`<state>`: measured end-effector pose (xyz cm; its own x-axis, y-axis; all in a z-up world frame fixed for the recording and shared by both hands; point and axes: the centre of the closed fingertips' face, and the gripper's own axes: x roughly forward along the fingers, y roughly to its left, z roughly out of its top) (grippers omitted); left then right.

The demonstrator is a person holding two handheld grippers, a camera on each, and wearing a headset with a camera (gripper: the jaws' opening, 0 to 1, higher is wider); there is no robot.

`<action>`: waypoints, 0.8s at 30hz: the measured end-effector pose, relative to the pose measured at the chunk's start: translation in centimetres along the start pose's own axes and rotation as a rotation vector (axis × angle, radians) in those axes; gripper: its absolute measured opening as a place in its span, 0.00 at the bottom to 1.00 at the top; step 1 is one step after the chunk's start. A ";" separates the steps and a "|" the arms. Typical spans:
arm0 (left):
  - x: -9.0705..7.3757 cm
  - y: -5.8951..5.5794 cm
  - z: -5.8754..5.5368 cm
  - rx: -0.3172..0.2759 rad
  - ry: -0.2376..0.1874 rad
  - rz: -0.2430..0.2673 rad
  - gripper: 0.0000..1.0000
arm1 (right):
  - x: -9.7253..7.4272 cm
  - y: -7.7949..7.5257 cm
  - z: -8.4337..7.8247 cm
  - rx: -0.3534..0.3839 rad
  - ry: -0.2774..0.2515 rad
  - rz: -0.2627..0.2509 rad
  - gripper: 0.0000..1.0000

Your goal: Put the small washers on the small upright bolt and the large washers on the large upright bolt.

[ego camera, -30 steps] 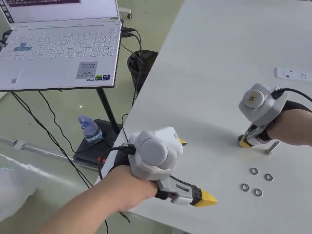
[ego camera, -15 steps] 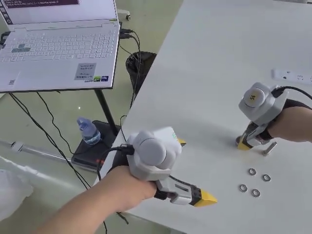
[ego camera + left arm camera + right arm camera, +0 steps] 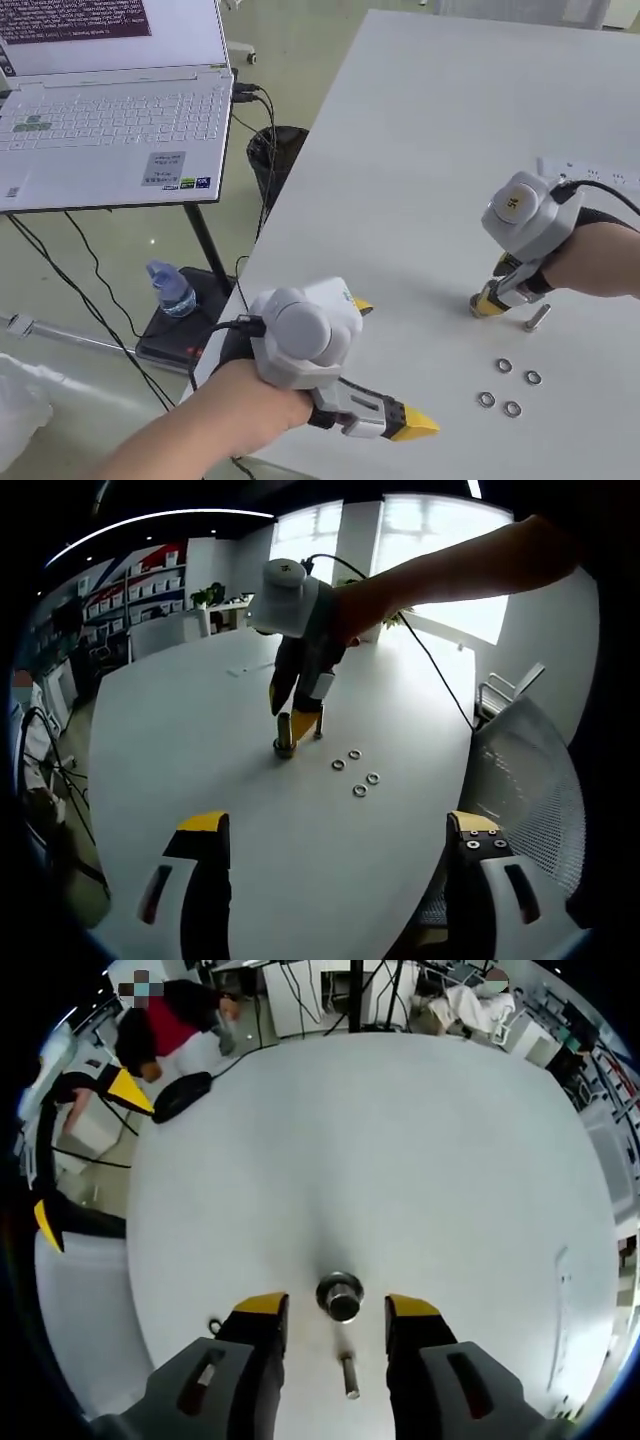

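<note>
The right gripper [image 3: 337,1307] straddles the large upright bolt [image 3: 340,1296] — jaws fairly narrow, a gap on each side, gripping nothing. The small bolt [image 3: 348,1373] sits at its six o'clock. In the head view, four washers [image 3: 504,366] lie at the large bolt's five o'clock. The left gripper [image 3: 337,826] hovers wide — empty.

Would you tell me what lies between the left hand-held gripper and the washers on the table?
Nothing; the left gripper view shows bare white table between the left hand-held gripper and the four washers.

Head view: framing shifted, cam moved w/ head. Left gripper [image 3: 338,823], right gripper [image 3: 485,303], large bolt [image 3: 340,1297], washers [image 3: 504,366]: no displacement noted.
</note>
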<state>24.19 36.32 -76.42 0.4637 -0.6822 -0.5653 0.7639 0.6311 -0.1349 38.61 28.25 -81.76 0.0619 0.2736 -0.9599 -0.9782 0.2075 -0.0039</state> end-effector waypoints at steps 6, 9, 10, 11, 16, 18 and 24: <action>-0.1 -0.3 -0.2 0.003 0.007 -0.002 0.89 | -1.4 -0.5 0.0 0.016 -0.030 -0.001 0.39; -0.2 -0.3 -0.2 0.004 0.005 0.004 0.89 | -1.9 -0.2 0.1 0.013 -0.044 0.000 0.39; -0.2 -0.3 -0.1 0.003 0.003 0.005 0.89 | -2.1 0.0 0.2 0.010 -0.047 0.001 0.39; -0.3 -0.3 0.0 0.003 0.002 0.006 0.89 | -2.2 0.1 0.3 0.005 -0.051 0.003 0.39; -0.4 -0.4 0.2 0.008 0.002 0.011 0.88 | -3.2 0.8 0.8 -0.021 -0.073 0.005 0.37; -0.4 -0.5 0.1 0.009 0.006 0.014 0.88 | -3.4 1.0 0.8 -0.039 -0.073 0.007 0.36; -0.6 -0.7 0.1 0.011 0.010 0.017 0.88 | -3.7 1.2 0.6 -0.067 -0.067 0.011 0.35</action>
<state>23.41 36.21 -75.95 0.4725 -0.6674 -0.5756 0.7607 0.6387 -0.1161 37.34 28.03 -78.09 0.0621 0.3380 -0.9391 -0.9899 0.1412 -0.0147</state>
